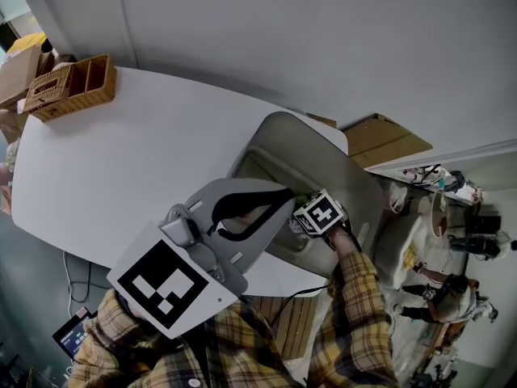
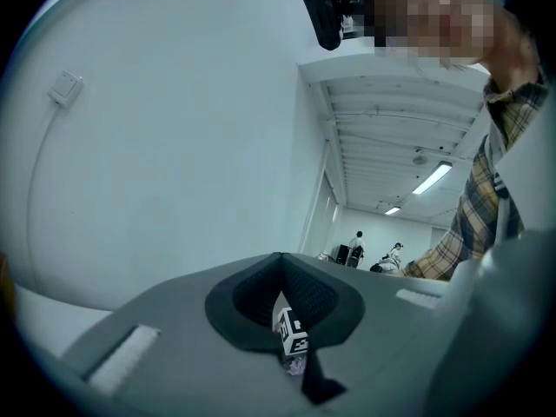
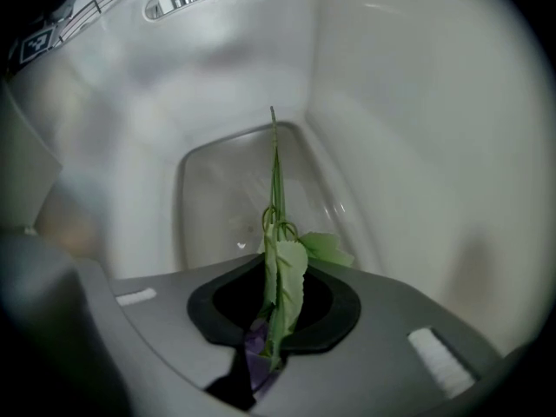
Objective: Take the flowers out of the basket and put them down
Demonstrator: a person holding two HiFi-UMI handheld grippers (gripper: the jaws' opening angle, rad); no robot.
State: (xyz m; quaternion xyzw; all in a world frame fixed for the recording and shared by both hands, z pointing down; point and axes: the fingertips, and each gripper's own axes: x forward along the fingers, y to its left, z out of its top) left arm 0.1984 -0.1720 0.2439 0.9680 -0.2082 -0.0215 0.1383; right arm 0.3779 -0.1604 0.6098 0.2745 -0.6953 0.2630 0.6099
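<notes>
Inside the pale bin (image 3: pixel 417 146), the right gripper (image 3: pixel 261 365) has its jaws pinching the flower (image 3: pixel 284 289) near its bloom, so the pick-up is in hand. Next the flower must rise clear of the rim and go to the bench (image 1: pixel 121 160). The left gripper (image 1: pixel 284 196) waits with its jaws together, empty.

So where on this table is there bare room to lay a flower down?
The white table is bare from the wicker basket at its far left corner across to the grey tub by its right edge. It is crowded inside the tub, where the right gripper holds the flower, and at the near edge, where the left gripper hangs.
</notes>
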